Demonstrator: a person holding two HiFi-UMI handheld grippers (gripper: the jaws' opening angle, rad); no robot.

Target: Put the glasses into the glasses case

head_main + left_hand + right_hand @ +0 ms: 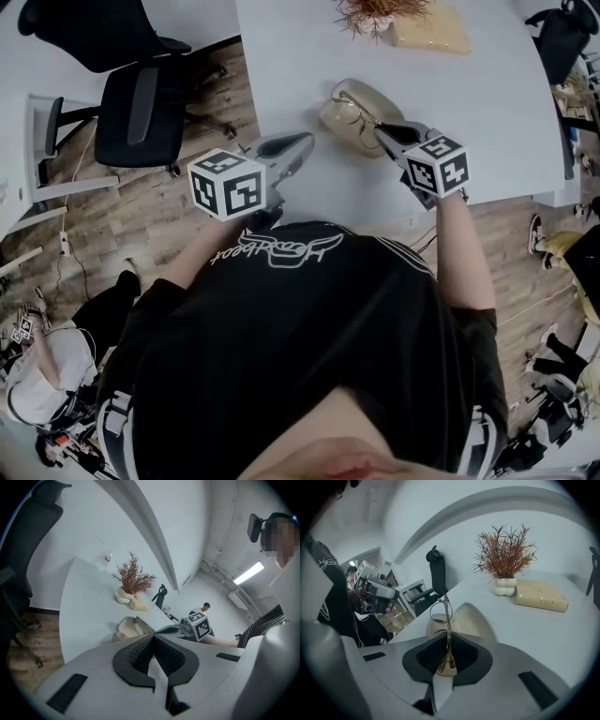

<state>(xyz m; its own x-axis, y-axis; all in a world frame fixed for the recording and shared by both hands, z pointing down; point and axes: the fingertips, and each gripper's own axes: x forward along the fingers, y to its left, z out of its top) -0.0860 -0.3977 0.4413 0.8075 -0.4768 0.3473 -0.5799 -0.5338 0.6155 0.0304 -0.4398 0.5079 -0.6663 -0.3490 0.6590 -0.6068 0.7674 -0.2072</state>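
Our right tongs (448,638) clamp the glasses (440,612) over the open case (373,94) at the counter's (281,56) twelve o'clock, left tongs (302,142) together, empty, at its eight.

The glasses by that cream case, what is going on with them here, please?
A person works with a handheld gripper in each hand. The right gripper is shut on the thin-framed glasses and holds them right at the open cream case on the white table; they are not released yet. The left gripper is shut and empty, near the table edge, apart from the case.
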